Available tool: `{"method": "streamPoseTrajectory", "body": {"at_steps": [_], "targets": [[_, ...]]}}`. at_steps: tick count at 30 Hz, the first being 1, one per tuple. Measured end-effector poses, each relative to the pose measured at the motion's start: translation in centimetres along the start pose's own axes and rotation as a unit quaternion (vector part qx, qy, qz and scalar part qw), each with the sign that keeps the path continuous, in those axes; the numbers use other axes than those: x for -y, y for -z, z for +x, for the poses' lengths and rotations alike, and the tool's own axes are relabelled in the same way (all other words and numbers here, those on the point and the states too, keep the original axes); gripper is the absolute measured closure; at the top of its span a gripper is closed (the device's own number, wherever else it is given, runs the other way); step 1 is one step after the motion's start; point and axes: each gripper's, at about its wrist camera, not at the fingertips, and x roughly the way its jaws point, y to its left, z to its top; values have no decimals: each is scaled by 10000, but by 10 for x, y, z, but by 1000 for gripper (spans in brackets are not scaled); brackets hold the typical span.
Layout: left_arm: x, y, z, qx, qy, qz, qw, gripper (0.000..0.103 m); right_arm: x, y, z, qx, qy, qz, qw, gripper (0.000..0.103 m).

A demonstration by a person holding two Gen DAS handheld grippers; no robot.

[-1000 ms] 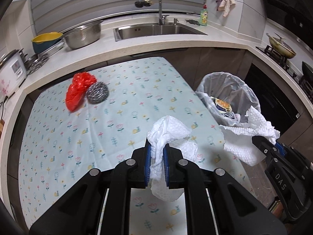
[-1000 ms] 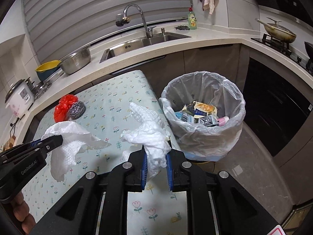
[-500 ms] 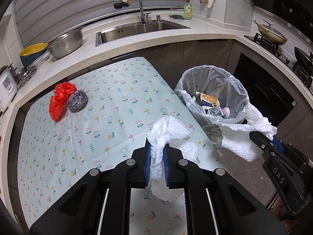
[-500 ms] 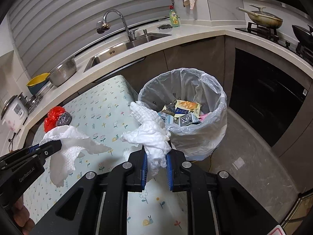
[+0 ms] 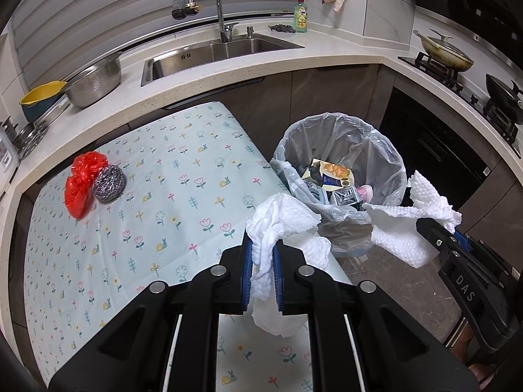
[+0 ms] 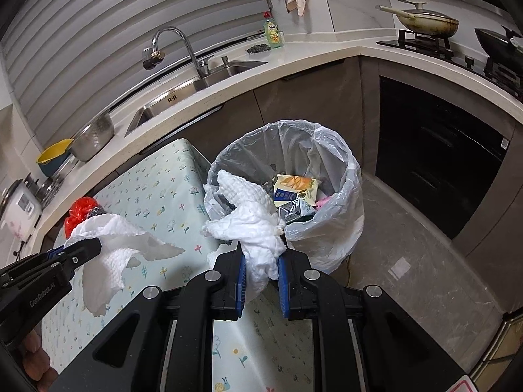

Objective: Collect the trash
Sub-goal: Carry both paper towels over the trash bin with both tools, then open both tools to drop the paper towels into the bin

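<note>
My left gripper (image 5: 262,254) is shut on a crumpled white paper towel (image 5: 281,220), held above the table's right edge; it also shows at the left of the right wrist view (image 6: 111,245). My right gripper (image 6: 261,258) is shut on a second white paper towel (image 6: 248,215), held just short of the near rim of a trash bin (image 6: 343,163) lined with a clear bag and holding packaging. The bin (image 5: 385,150) stands on the floor right of the table. A red plastic bag (image 5: 81,179) and a steel scourer (image 5: 109,179) lie on the table's far left.
The table (image 5: 163,228) has a floral cloth. Behind it runs a counter with a sink (image 5: 212,55), a colander (image 5: 94,78) and a yellow bowl (image 5: 41,93). A stove with pans (image 5: 444,54) stands at the right. Grey floor (image 6: 408,261) surrounds the bin.
Both grippers, each still holding its paper towel, have moved right toward the trash bin, which now looks closer and more central in both views.
</note>
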Motion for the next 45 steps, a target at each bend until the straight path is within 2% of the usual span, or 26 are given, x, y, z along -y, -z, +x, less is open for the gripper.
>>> {"method": "streamPoseTrajectory", "body": {"at_steps": [11, 28, 30, 31, 32, 34, 36, 38, 45], "targets": [[21, -35, 19, 77, 162, 88, 9998, 92, 20, -35, 19, 137, 114, 106, 9998, 88], [57, -99, 102, -130, 619, 211, 9978, 89, 33, -75, 92, -18, 391, 201, 9990, 84], [60, -104, 111, -168, 722, 207, 9970, 87, 35, -80, 101, -60, 369, 290, 9989, 79], [62, -107, 114, -155, 696, 201, 9973, 78, 37, -82, 105, -73, 371, 354, 9987, 76], [63, -109, 116, -121, 674, 209, 9974, 64, 38, -85, 107, -67, 371, 400, 9985, 69], [65, -113, 116, 1, 656, 226, 9976, 50, 38, -88, 108, -13, 380, 434, 9983, 63], [66, -115, 113, 133, 616, 270, 9976, 48, 36, -90, 108, 44, 413, 419, 9983, 57], [67, -115, 113, 158, 579, 309, 9977, 45, 34, -90, 108, 54, 404, 414, 9983, 56], [53, -109, 109, 162, 403, 218, 9988, 44, 29, -84, 102, 21, 429, 359, 9984, 52]]}}
